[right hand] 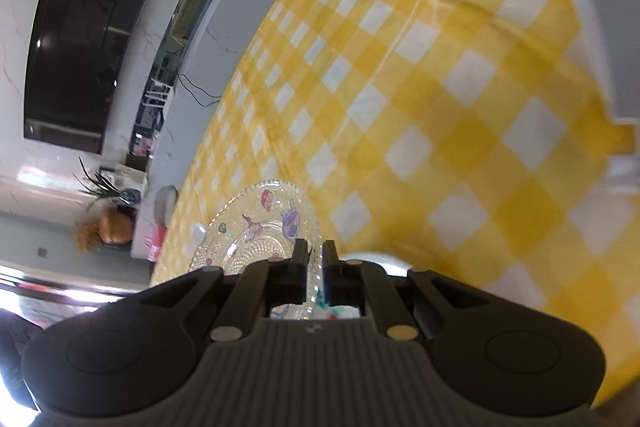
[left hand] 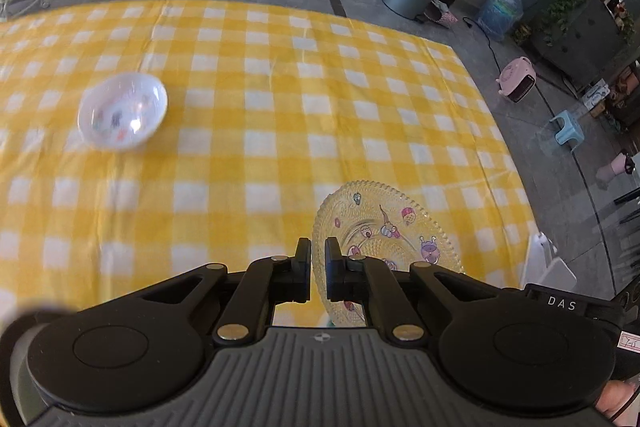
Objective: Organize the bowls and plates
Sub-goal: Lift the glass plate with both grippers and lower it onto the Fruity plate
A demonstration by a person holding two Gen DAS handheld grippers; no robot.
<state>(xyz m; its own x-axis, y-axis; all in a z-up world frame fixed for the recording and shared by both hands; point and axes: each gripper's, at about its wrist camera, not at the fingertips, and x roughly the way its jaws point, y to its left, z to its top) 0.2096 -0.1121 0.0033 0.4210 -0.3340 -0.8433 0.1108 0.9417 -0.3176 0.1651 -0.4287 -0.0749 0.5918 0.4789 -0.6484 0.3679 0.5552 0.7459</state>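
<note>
Yellow-and-white checked tablecloth (left hand: 260, 115) covers the table. Above it, the clear glass plate (left hand: 384, 223) with cartoon prints is held tilted, its rim pinched by both closed claws: the left gripper (left hand: 318, 259) on one edge, the right gripper (right hand: 315, 261) on another. Well apart to the left, a small white bowl (left hand: 122, 111) sits upright on the cloth.
</note>
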